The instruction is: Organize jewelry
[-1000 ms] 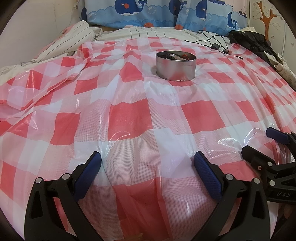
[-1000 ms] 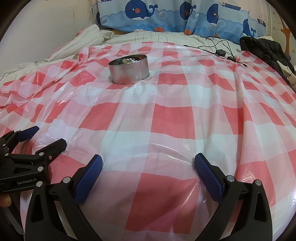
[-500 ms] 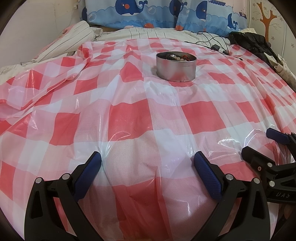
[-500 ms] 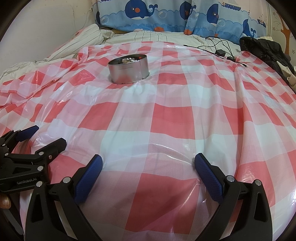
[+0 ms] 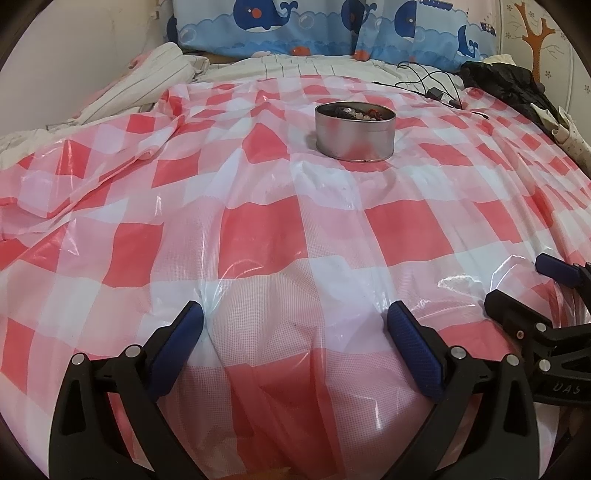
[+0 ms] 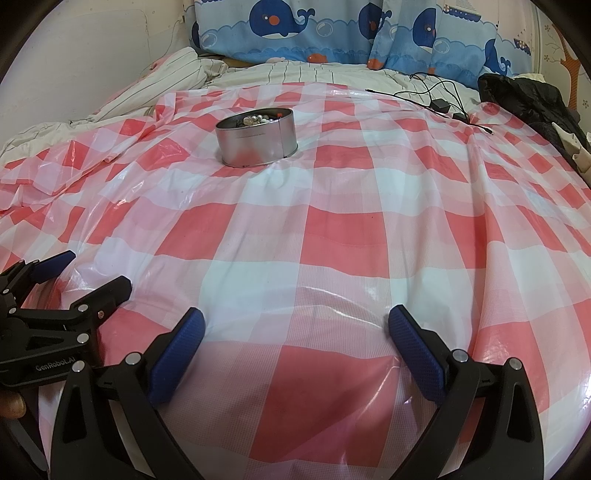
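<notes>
Both tongs stand wide apart and hold nothing: the left gripper (image 5: 295,321) and the right gripper (image 6: 295,325) rest side by side low over the near part of a red-and-white checked plastic sheet (image 6: 343,232), blue pads (image 6: 177,350) facing inward. Each shows at the edge of the other's view.

Task item: a round metal tin (image 5: 354,131) sits upright on the sheet, well apart from both grippers, ahead of the left one and ahead-left of the right one. Beaded jewelry (image 6: 258,119) lies heaped inside it, pale, dark and red beads; single pieces cannot be told apart.

Path between grippers and tin: bare sheet only, creased and glossy, bunched in folds at the far left.

Surroundings: striped bedding (image 5: 155,81) beyond the sheet; blue whale-print pillows (image 6: 332,33) against the far wall; a black cable with a small adapter (image 6: 439,105) at the far right edge of the sheet; a black garment (image 6: 532,103) beside it. A fingertip (image 6: 11,404) shows under the left gripper's body.
</notes>
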Tool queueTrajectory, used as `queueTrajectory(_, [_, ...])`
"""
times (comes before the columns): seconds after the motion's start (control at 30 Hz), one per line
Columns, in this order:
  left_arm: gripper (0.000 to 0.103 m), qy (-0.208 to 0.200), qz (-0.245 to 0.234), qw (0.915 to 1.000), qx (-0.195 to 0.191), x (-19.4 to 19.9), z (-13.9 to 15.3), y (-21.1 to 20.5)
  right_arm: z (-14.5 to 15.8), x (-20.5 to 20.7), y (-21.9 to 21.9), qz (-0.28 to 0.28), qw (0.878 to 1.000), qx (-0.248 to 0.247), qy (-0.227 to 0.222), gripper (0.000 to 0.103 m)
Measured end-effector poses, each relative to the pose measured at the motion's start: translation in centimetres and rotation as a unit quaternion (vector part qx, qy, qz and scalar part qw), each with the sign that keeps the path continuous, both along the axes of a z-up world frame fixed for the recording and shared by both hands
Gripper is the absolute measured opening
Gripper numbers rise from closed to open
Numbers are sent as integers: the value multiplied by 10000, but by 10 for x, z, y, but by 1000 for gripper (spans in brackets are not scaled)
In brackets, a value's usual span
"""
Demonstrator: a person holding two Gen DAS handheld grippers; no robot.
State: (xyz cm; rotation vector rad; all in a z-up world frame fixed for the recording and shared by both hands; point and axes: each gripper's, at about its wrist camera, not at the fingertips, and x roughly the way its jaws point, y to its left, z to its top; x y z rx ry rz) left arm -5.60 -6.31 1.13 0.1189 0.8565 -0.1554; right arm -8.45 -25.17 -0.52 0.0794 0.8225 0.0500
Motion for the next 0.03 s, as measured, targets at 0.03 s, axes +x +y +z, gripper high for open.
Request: queueTrajectory(0.03, [96, 0, 0, 10000, -1, 0, 0, 0, 0, 0, 1, 0, 10000, -2, 0, 96])
